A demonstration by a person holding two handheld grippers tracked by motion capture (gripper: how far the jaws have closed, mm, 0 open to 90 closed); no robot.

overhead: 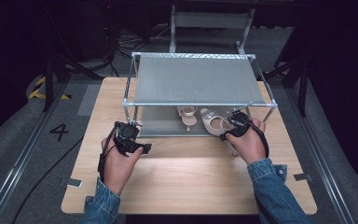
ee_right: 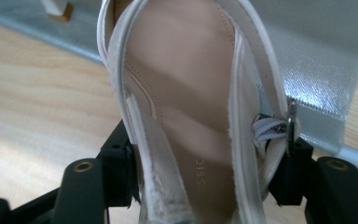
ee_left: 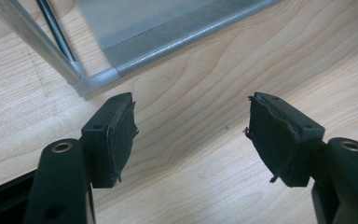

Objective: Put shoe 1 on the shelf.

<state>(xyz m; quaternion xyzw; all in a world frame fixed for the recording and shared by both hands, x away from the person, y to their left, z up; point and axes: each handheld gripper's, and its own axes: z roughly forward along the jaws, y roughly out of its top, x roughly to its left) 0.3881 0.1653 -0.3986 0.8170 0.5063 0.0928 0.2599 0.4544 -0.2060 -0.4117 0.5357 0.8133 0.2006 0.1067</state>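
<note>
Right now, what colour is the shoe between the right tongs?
Off-white, almost ivory, with a beige insole; the shoe shows best in the right gripper view.

shoe (ee_right: pixel 191 116) | cream slingback | heel end toward camera | lower shelf edge

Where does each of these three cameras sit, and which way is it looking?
High view: above the person's side, looking forward and down on the table and shoe rack; both hands and sleeves show.
Left gripper view: rides the left tool, facing bare tabletop by the rack's corner; black jaws apart.
Right gripper view: rides the right tool, jaws flanking the cream shoe.
High and right views share that shoe.
</note>
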